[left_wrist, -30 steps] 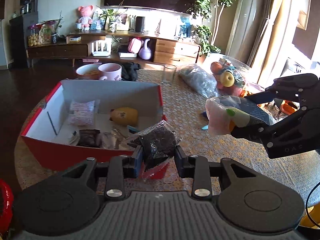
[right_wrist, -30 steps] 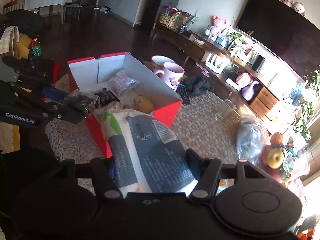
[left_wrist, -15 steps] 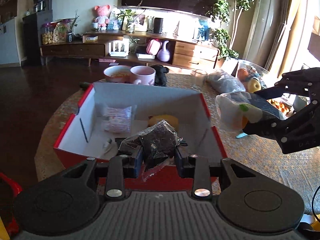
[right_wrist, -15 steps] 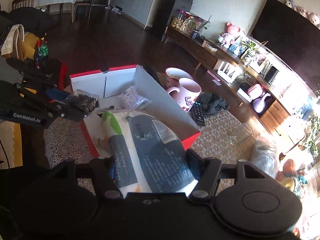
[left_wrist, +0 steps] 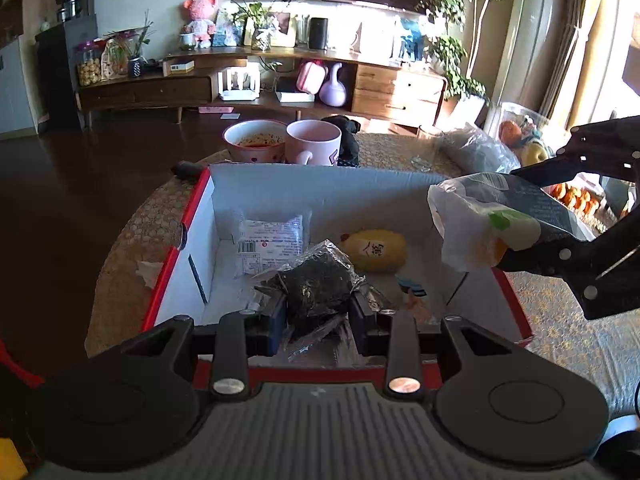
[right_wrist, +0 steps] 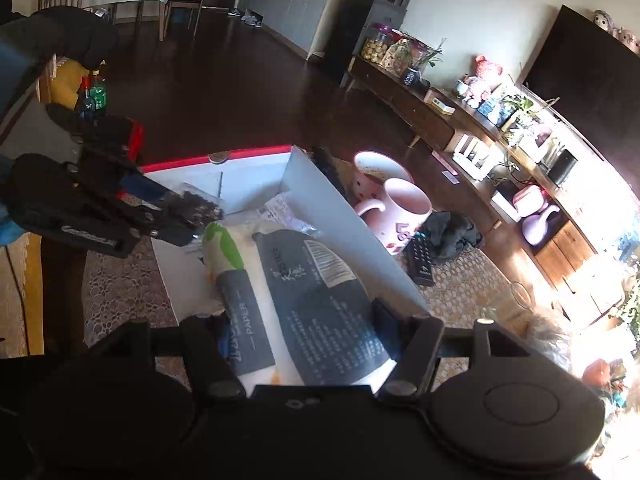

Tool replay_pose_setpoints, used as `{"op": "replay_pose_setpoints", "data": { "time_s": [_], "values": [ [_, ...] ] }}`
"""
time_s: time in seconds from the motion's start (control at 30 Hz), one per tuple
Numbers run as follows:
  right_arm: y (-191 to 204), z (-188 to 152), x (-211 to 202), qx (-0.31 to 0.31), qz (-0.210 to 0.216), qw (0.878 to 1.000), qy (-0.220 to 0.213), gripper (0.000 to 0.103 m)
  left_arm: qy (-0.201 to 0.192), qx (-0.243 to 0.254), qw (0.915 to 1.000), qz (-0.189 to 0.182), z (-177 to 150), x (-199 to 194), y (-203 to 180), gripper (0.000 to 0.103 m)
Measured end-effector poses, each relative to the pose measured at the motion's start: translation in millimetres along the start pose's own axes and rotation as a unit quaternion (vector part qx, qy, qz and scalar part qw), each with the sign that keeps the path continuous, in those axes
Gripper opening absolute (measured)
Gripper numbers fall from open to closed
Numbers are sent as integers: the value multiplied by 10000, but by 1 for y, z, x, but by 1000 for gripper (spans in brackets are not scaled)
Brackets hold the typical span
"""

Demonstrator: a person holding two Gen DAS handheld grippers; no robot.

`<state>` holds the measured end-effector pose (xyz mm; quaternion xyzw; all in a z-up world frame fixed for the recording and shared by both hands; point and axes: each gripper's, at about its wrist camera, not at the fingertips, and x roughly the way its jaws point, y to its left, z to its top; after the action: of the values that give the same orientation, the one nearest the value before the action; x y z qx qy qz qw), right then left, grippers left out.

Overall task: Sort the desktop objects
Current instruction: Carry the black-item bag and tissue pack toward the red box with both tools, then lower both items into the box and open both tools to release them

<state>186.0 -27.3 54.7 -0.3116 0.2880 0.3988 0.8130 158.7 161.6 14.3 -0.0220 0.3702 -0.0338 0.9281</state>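
My left gripper [left_wrist: 318, 318] is shut on a dark crinkly wrapped packet [left_wrist: 316, 284], held over the near part of the red-edged white box [left_wrist: 200, 204]. My right gripper [right_wrist: 296, 328] is shut on a white and grey tissue pack [right_wrist: 296, 280], which hangs over the box's right side; that tissue pack [left_wrist: 492, 220] and right gripper [left_wrist: 520, 220] show at the right of the left wrist view. Inside the box lie a white sachet [left_wrist: 272, 240], a yellow packet [left_wrist: 376, 250] and a few small wrappers. The left gripper [right_wrist: 176, 218] with its dark packet [right_wrist: 196, 210] appears at the left of the right wrist view.
Behind the box stand a noodle bowl [left_wrist: 254, 146] and a pink mug [left_wrist: 314, 142], with a remote [right_wrist: 420, 258] and dark cloth beside them. A glass [left_wrist: 428, 148], a plastic bag [left_wrist: 476, 152] and a fruit basket [left_wrist: 524, 140] sit on the patterned tablecloth to the right.
Both grippers have travelled with their loads from the right of the table to above the box, which now fills the middle of the left wrist view. Neither grip has altered.
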Motion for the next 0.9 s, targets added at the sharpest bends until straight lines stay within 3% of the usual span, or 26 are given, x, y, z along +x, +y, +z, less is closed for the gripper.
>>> {"op": "replay_pose_setpoints", "data": {
  "time_s": [0.37,0.9],
  "values": [
    [9,6,34,-31,63,9998,169,65,436,603,9972,104,15,46,16,32],
    [12,4,86,226,-168,9978,603,65,1319,842,9875,179,22,102,21,32]
  ]
}}
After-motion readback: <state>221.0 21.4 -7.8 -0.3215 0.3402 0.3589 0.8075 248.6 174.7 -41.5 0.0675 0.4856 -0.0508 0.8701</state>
